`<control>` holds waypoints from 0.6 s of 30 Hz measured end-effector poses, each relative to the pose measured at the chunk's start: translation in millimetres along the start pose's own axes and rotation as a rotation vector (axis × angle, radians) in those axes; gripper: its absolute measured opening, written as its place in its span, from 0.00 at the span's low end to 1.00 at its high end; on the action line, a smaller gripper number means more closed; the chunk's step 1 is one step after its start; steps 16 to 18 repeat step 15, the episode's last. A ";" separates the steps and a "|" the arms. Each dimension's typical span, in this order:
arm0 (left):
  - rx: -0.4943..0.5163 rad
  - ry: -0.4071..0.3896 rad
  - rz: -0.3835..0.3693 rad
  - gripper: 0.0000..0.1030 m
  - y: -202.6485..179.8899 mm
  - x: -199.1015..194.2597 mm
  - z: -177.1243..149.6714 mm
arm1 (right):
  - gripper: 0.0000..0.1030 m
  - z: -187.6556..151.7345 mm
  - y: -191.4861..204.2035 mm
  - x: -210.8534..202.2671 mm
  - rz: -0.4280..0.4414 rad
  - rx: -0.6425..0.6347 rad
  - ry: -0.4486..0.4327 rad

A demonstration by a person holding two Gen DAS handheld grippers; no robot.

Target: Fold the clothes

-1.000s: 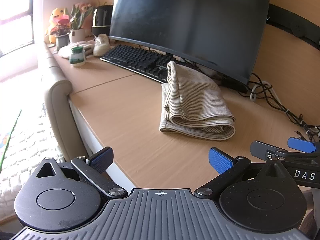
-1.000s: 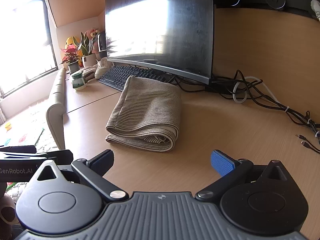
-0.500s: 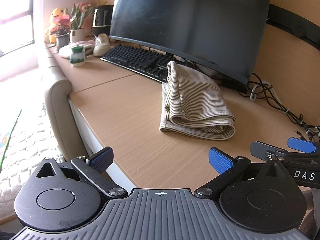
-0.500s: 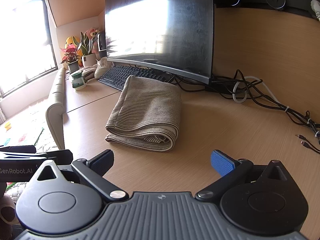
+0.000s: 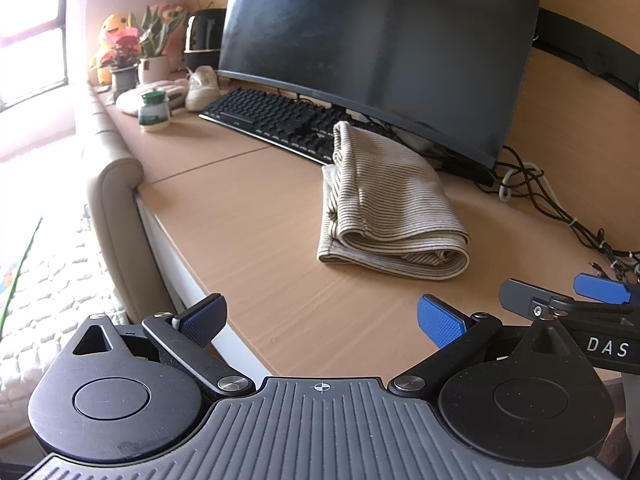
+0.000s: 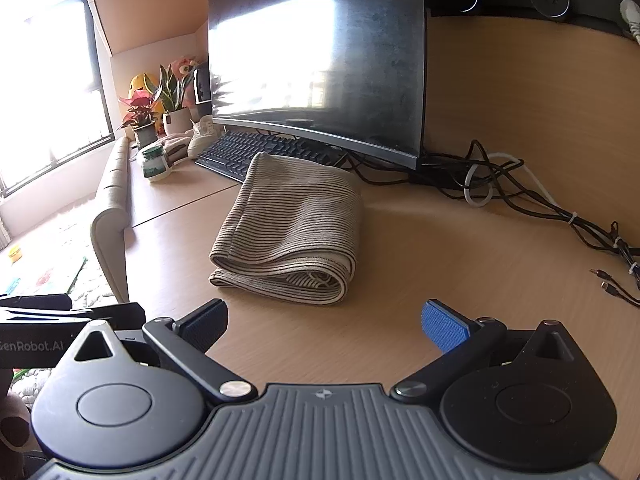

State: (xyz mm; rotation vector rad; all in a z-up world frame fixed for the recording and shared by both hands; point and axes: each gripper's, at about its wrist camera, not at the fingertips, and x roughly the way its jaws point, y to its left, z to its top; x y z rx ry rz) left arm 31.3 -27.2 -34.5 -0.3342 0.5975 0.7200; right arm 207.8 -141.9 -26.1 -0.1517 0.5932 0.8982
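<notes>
Striped cloth (image 5: 384, 204) lies folded in a thick bundle on the wooden desk (image 5: 256, 216), its far end touching the black keyboard (image 5: 272, 120), in front of the monitor (image 5: 376, 48). Left gripper (image 5: 320, 320) and right gripper (image 6: 326, 320) hang near the desk's front edge, jaws spread wide, holding nothing. Risk, as I judge it: a pinch on the top layer alone could drag the bundle open, or shove it onto the keys or toward the cables (image 6: 520, 196). Small green-capped jar (image 6: 154, 164) stands apart; its contents are hidden.
</notes>
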 end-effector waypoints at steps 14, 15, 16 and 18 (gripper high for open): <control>0.024 -0.015 0.001 1.00 -1.3 2.0 1.9 | 1.00 2.0 -0.5 1.3 -0.006 0.000 0.008; 0.024 -0.014 -0.001 1.00 -1.4 2.2 1.7 | 1.00 2.4 0.1 0.8 -0.011 -0.005 0.006; 0.024 -0.014 -0.001 1.00 -1.4 2.2 1.7 | 1.00 2.4 0.1 0.8 -0.011 -0.005 0.006; 0.024 -0.014 -0.001 1.00 -1.4 2.2 1.7 | 1.00 2.4 0.1 0.8 -0.011 -0.005 0.006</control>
